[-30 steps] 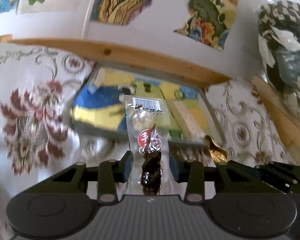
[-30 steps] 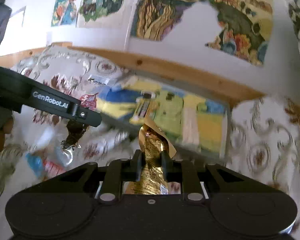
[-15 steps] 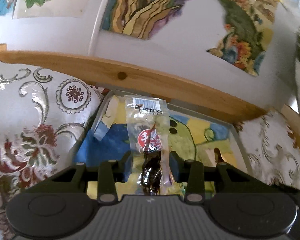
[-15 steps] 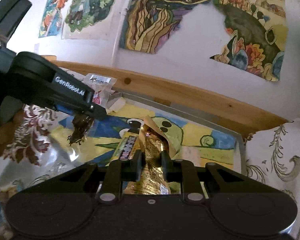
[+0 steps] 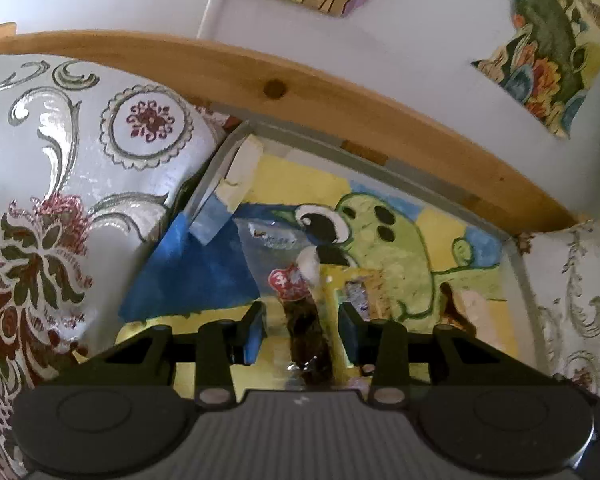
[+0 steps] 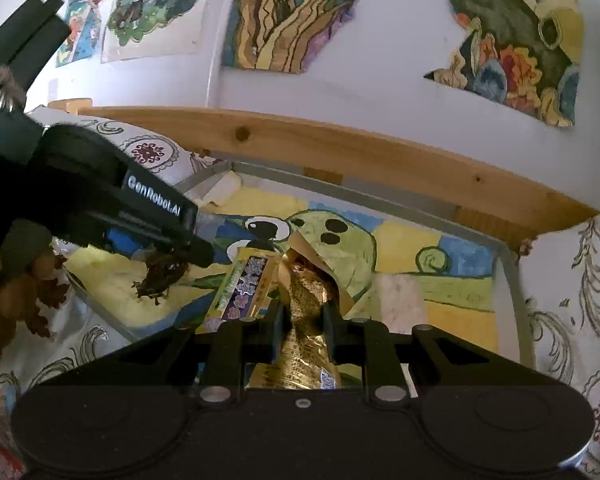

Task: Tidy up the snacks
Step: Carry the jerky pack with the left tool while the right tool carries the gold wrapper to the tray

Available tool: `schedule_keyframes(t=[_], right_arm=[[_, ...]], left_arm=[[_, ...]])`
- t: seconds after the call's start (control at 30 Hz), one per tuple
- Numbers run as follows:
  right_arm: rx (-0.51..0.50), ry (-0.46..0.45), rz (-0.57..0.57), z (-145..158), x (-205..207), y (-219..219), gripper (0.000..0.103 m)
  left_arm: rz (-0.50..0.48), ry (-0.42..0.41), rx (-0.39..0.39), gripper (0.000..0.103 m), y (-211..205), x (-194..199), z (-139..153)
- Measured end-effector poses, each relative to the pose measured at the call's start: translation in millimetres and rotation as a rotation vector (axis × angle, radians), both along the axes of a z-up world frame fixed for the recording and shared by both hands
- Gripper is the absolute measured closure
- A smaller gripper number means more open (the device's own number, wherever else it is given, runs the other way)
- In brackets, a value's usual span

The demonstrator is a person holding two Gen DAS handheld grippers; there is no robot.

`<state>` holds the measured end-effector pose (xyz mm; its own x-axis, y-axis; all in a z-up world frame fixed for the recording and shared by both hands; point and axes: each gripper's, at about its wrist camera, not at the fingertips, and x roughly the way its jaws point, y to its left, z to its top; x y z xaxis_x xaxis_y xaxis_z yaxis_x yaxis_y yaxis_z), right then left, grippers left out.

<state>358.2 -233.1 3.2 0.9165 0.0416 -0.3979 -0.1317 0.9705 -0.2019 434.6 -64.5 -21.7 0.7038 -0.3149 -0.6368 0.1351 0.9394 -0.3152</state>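
My left claw (image 5: 302, 330) has its fingers apart, and the clear packet (image 5: 290, 276) of dark dried snack lies loose between them, its top leaning forward over the painted tray (image 5: 518, 268) just ahead. My right claw (image 6: 302, 326) is clamped on a crumpled gold wrapper (image 6: 304, 320), held above the same tray. Just left of that wrapper a purple-and-yellow bar (image 6: 240, 288) lies on the tray's picture. Patterned cloth (image 5: 60, 184) spreads to my left.
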Motion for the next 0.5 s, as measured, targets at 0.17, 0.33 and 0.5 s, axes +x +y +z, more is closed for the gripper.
schedule_keyframes(t=[0.17, 0.33, 0.5], right_arm=[[0.042, 0.031, -0.014, -3, 3, -6, 0.077], [0.082, 0.041, -0.030, -1, 2, -12, 0.071], [0.116, 0.017, -0.037, 11, -9, -16, 0.065]], left_arm=[[0.009, 0.019, 0.020, 0.059, -4, 2, -4], [0.035, 0.042, -0.018, 0.028, -1, -2, -1], [0.046, 0.021, -0.032, 0.018, 1, -12, 12]])
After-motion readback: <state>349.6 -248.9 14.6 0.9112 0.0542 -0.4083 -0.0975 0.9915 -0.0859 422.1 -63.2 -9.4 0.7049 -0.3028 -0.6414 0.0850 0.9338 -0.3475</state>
